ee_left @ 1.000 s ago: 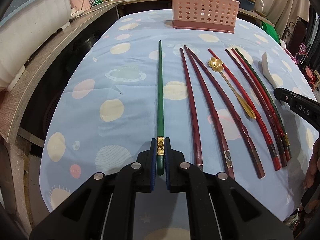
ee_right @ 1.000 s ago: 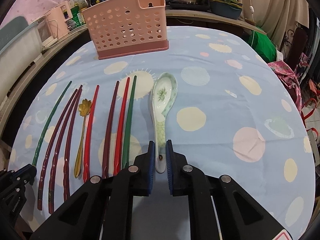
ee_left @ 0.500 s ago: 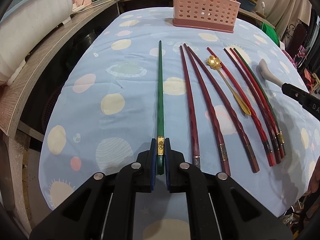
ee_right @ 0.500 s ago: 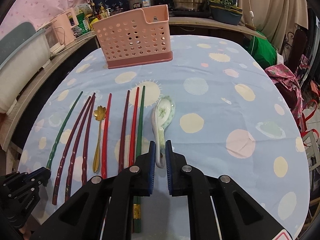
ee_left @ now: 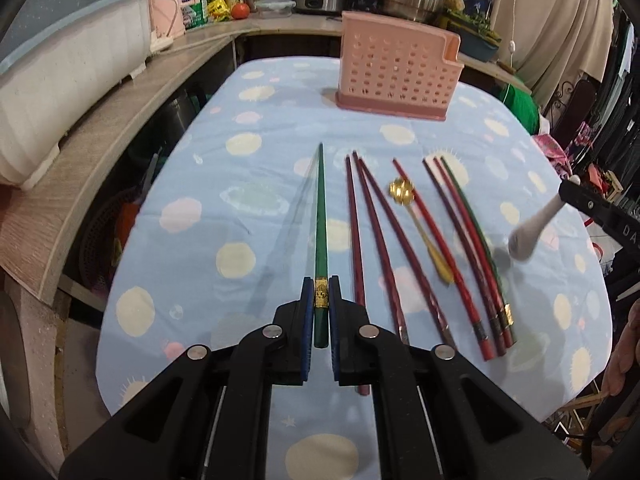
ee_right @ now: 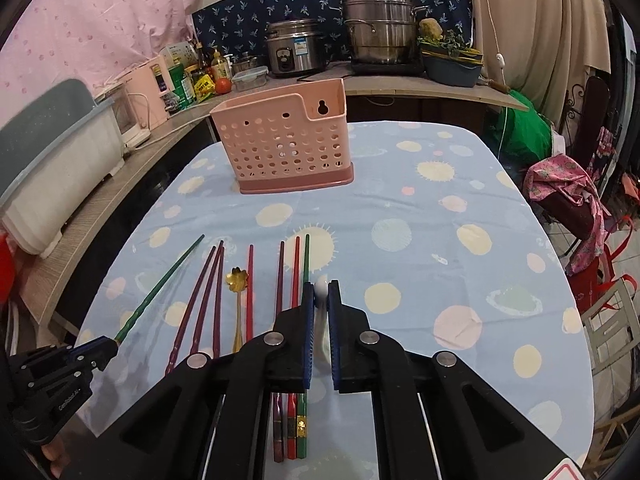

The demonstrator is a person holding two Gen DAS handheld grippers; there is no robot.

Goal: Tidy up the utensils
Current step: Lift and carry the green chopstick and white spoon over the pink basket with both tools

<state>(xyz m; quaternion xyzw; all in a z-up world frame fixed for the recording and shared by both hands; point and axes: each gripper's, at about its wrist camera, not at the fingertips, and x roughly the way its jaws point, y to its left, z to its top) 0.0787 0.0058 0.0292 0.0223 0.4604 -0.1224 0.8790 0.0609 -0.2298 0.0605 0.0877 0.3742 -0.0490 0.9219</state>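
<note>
My left gripper is shut on a green chopstick by its gold-banded end and holds it lifted above the blue spotted tablecloth; it also shows in the right wrist view. My right gripper is shut on a white ceramic spoon, which hangs bowl-down in the left wrist view. Several red and dark red chopsticks, another green one and a gold flower spoon lie in a row. A pink perforated utensil holder stands at the far end.
A wooden counter runs along the left with a white and blue dish tub. Pots and a rice cooker stand on the back counter. Pink fabric and a chair sit to the right of the table.
Both grippers have risen. The green chopstick has lifted off the cloth. The ceramic spoon has been raised off the table and tilted bowl-down.
</note>
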